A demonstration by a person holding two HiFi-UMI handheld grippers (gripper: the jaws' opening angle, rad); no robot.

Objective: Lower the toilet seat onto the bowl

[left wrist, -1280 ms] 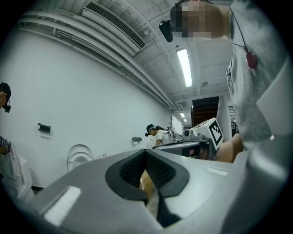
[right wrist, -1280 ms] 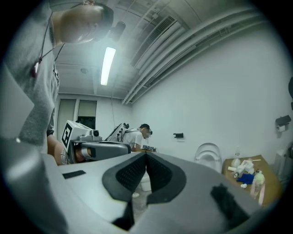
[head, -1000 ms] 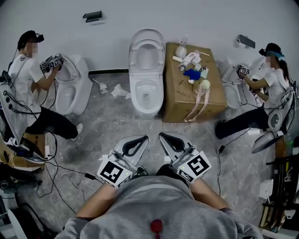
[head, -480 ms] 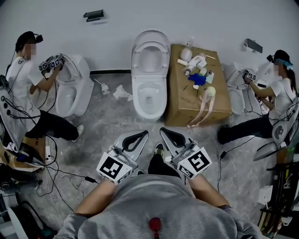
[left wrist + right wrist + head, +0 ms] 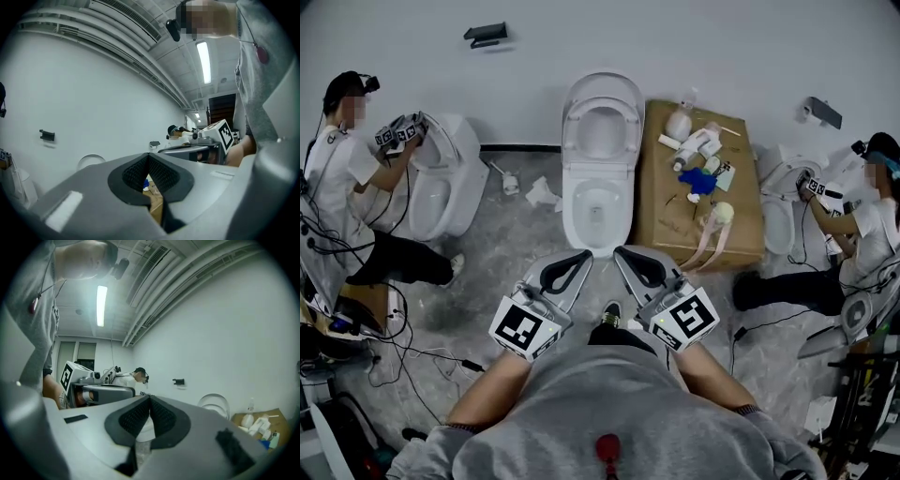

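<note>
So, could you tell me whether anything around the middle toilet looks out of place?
Yes: crumpled paper lies on the floor left of the toilet, and on the box to its right bottles lie scattered, with a pale strap dangling over its front edge.

Person in a grey top, with a left gripper and a right gripper of pale grey.
The top's sleeves leave the forearms bare, and a small round red bead sits at the chest. Each gripper has a smooth wedge-shaped shell edged in black around the jaws, with black ribbed pads. Behind each sits a white cube printed with bold black square markers. A dark shoe shows below.
</note>
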